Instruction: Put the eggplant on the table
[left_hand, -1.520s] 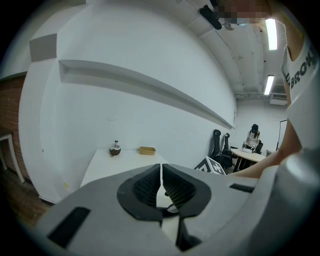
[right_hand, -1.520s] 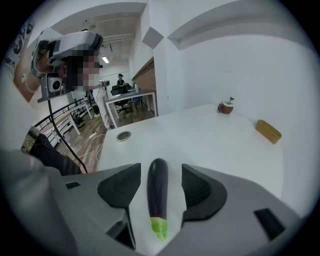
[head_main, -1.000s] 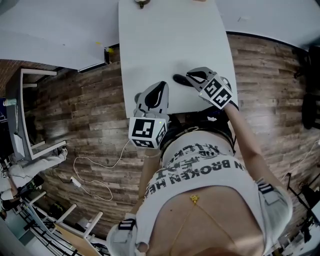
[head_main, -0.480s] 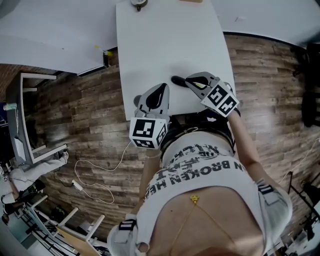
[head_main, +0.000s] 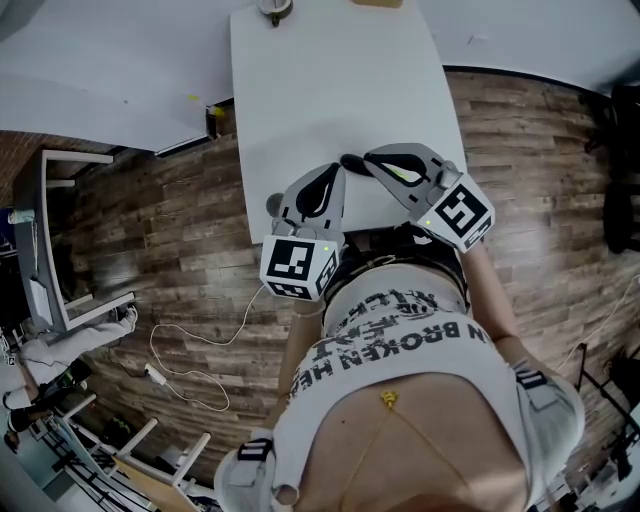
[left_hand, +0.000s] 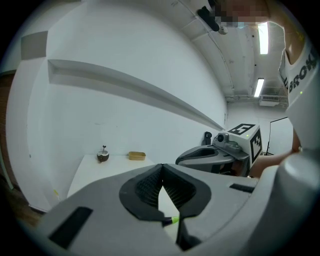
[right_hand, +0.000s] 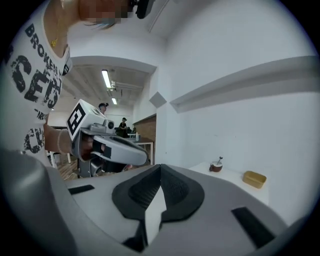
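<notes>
Eggplant (head_main: 351, 161) on white table (head_main: 330, 80), just beside closed, empty right claw (head_main: 371, 156)

This looks like a bare lab or studio. A long white tabletop (head_main: 330, 90) runs ahead of the fingers (head_main: 318, 190), with wood-plank floor (head_main: 170, 230) and a loose cable (head_main: 157, 372) to their left. Strip lights (right_hand: 106, 79) hang overhead.

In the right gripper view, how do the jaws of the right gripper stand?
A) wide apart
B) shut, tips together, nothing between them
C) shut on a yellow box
B: the right gripper shows its two jaw tips meeting, and it holds nothing between them.
</notes>
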